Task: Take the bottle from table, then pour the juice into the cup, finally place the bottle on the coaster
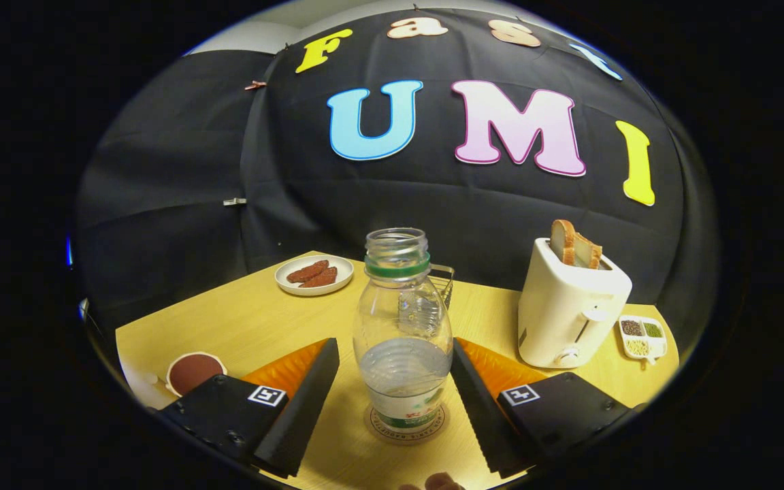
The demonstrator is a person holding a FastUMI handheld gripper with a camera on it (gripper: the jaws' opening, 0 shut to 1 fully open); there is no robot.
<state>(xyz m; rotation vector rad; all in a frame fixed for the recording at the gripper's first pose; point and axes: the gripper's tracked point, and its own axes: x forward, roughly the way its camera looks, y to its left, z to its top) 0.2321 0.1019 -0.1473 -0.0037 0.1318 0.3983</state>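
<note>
We see the bottle [402,333] standing upright on the coaster [406,425], uncapped and partly filled. Our gripper [395,401] is released, its fingers spread apart on either side of the bottle without touching it. A toaster [569,313] stands far right, a plate [314,275] far left.

- The glass cup [441,282] stands mostly hidden behind the bottle [402,333].
- The coaster [407,425] is largely covered by the bottle's base.
- Contents of the small divided dish [642,337] are too small to identify.
</note>
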